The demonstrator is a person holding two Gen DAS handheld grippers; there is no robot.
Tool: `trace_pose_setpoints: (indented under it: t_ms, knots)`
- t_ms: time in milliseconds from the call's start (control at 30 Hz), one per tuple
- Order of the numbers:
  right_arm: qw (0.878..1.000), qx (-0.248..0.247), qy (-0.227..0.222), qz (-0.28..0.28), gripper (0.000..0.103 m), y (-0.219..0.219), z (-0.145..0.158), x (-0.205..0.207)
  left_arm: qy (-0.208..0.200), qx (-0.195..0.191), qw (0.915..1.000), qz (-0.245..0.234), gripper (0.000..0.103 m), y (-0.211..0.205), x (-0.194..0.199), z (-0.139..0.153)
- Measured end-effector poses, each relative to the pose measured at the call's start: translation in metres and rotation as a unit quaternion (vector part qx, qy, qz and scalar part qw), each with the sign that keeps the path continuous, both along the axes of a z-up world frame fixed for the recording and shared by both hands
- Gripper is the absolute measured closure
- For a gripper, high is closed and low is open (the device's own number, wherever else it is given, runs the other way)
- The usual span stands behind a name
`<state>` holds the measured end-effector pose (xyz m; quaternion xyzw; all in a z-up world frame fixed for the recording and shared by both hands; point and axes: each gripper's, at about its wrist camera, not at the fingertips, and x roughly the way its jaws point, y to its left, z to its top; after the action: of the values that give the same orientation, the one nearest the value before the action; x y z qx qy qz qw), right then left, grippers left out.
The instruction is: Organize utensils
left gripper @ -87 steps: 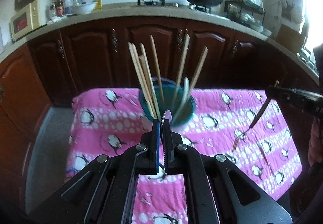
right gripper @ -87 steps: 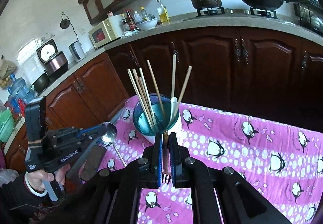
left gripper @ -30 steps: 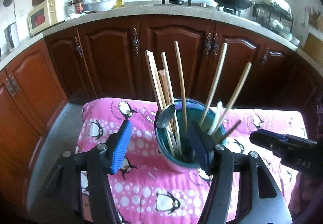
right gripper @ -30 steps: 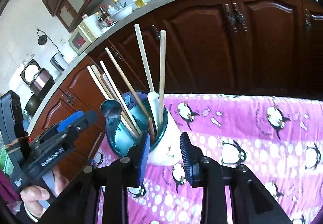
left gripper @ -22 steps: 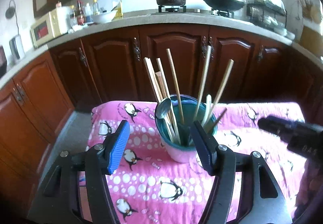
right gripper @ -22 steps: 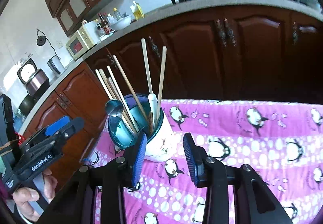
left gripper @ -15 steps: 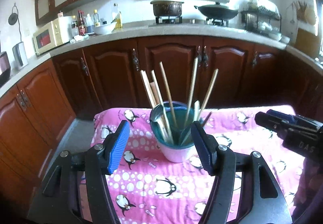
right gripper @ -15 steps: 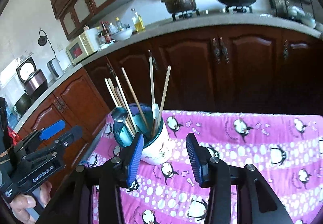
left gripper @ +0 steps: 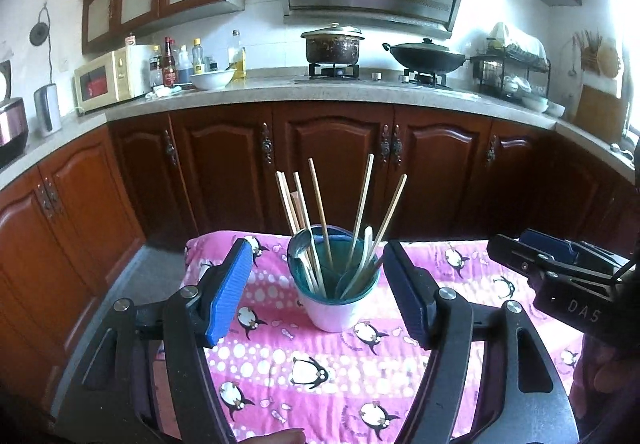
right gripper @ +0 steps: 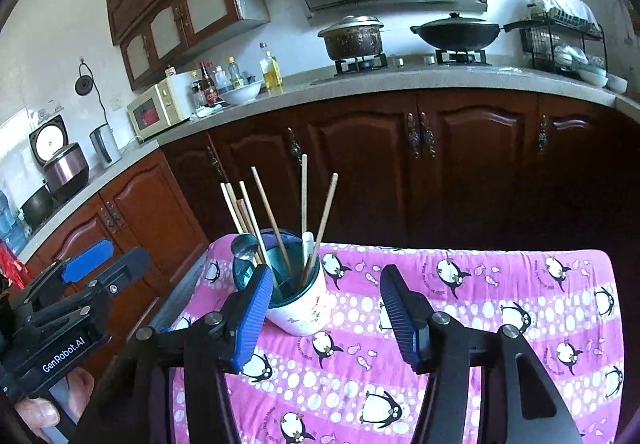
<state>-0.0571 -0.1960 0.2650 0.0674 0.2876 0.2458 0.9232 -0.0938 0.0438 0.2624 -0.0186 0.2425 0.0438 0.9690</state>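
Note:
A white cup with a teal inside point(left gripper: 334, 310) point(right gripper: 301, 309) stands on the pink penguin cloth point(left gripper: 320, 364) point(right gripper: 480, 308). In it stand several wooden chopsticks point(left gripper: 318, 220) point(right gripper: 272, 220), a metal spoon point(left gripper: 301, 250) point(right gripper: 245, 246), a white spoon point(left gripper: 366, 244) point(right gripper: 307, 244) and a dark-handled utensil. My left gripper point(left gripper: 318, 296) hangs back from the cup, its jaws opening and empty. My right gripper point(right gripper: 322, 312) is also drawn back, jaws opening with nothing between them. Each gripper shows at the other view's edge: the right gripper body point(left gripper: 560, 276), the left gripper body point(right gripper: 68, 308).
Dark wooden cabinets point(left gripper: 332, 164) stand right behind the table's far edge. On the counter above sit a pot point(left gripper: 333, 46), a wok point(left gripper: 424, 58), a microwave point(left gripper: 112, 78), bottles and a dish rack point(left gripper: 512, 72). A hand point(right gripper: 44, 404) holds the left gripper.
Both grippers drew back and up from the cup, which now looks smaller and farther. Both jaws spread wider. The spoon and the dark-handled utensil stay in the cup.

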Motion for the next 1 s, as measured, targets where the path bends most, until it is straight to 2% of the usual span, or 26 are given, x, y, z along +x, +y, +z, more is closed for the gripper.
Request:
trace_pose_setpoints:
  t_ms: [433, 1000]
  knots:
    - [0.999, -0.025, -0.024, 0.003, 0.045, 0.018, 0.006, -0.010, -0.003, -0.013, 0.9997, 0.018, 0.035, 0.008, -0.005, 0.000]
    - [0.999, -0.039, -0.025, 0.000, 0.043, 0.026, 0.003, -0.010, 0.003, -0.015, 0.9994, 0.031, 0.035, 0.012, -0.001, -0.003]
